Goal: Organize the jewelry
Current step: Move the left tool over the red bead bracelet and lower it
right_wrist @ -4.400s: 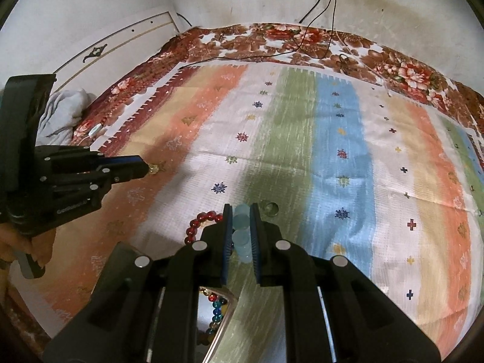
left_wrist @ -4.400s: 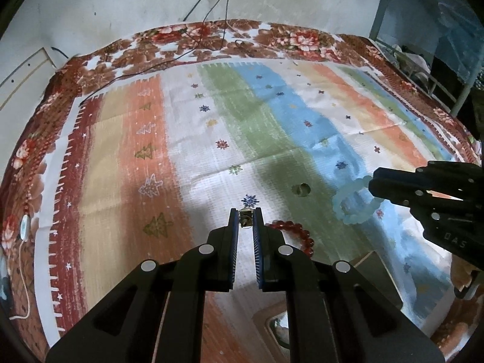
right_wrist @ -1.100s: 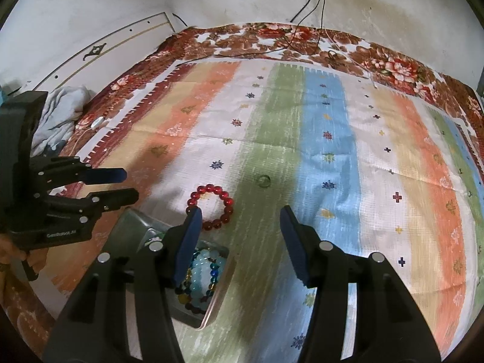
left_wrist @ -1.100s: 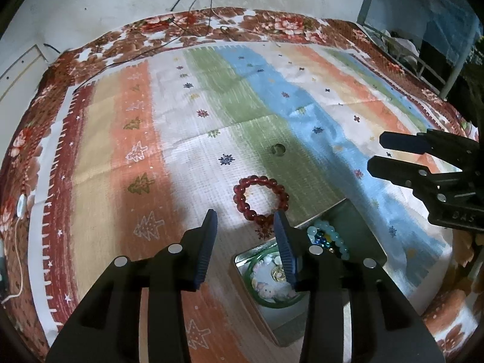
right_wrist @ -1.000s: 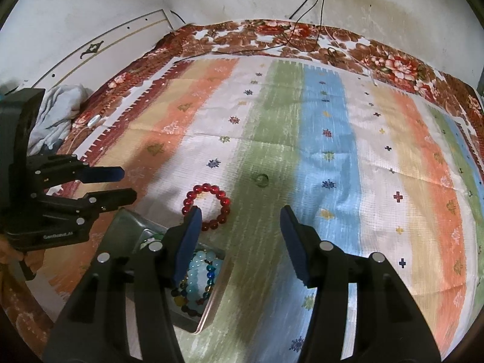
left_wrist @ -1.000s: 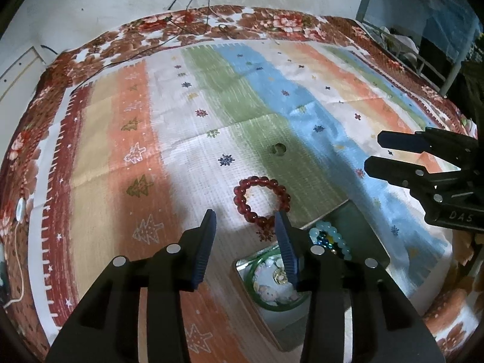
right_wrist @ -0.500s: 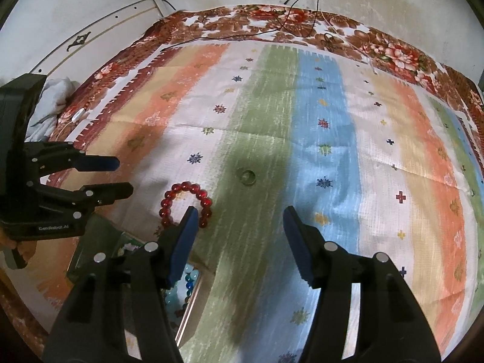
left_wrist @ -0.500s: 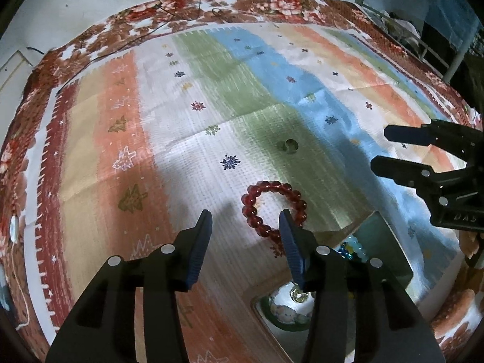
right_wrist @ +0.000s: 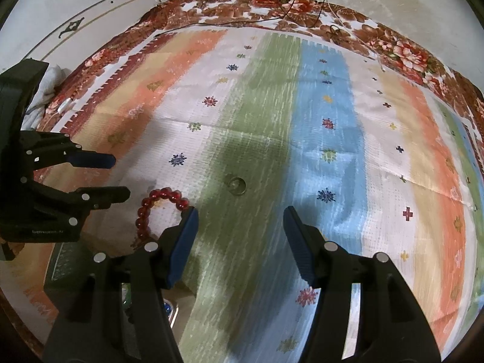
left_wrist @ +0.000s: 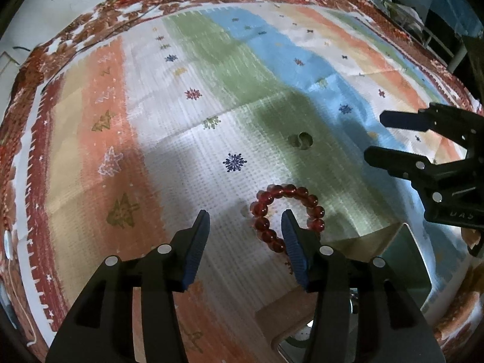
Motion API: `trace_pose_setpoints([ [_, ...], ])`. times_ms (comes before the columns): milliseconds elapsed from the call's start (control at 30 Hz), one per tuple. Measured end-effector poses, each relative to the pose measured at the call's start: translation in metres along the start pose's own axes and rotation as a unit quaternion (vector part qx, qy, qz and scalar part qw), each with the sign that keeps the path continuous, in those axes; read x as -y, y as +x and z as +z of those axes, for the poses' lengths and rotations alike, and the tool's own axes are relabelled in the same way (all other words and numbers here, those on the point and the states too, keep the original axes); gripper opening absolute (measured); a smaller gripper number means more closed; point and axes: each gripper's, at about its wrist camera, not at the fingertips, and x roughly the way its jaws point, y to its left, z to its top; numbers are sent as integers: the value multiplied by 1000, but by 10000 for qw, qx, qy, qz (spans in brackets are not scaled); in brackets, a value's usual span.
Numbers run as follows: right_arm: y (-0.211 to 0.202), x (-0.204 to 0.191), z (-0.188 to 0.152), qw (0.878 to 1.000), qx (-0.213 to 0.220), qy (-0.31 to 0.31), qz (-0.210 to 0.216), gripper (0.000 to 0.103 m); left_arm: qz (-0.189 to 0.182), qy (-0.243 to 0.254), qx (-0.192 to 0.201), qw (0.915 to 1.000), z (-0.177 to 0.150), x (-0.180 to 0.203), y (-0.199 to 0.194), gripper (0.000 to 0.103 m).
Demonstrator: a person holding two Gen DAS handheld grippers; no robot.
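Both tools now empty: the left tool (left_wrist: 245,227) and right tool (right_wrist: 240,222) have jaws spread wide, nothing between them. Seconds ago the left pinched a small gold piece and the right a pale blue bracelet; both went into the box (left_wrist: 405,260), now mostly hidden below the tools. Red bead bracelet (left_wrist: 287,214) lies on the striped cloth (left_wrist: 181,121) just beyond the box, left tool closing in on it. Small ring (right_wrist: 237,184) sits farther out. Likely two items left.
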Motion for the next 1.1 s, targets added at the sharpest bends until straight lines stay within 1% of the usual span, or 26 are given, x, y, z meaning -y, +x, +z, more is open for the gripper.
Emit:
trace_pose_setpoints([
  [100,10,0,3,10000,-64,-42,-17,59,-44,3,-97,9999,3,0,7,49],
  [167,16,-1,5,9999,-103,-98,-29,59,-358,-134,-191,9991,4,-3,12,50],
  [233,22,-1,7,9998,-132,-126,-35,59,-476,-161,-237,9985,6,-4,16,52],
  [533,42,-2,13,9995,-251,-172,-34,59,-455,-43,-516,9976,10,-1,34,52],
  [600,48,-2,16,9994,-292,-195,-48,58,-499,-72,-613,9968,12,-2,40,53],
  [633,50,-3,17,9993,-301,-193,-52,57,-537,-73,-646,9964,12,-2,41,55],
  [667,52,-3,19,9993,-315,-197,-39,57,-542,-33,-695,9961,12,-2,43,57],
  [733,55,-5,21,9992,-334,-232,-25,57,-512,50,-754,9958,14,1,47,58],
  [1100,75,-2,23,9984,-461,-309,-85,57,-481,200,-906,9945,21,7,54,58],
])
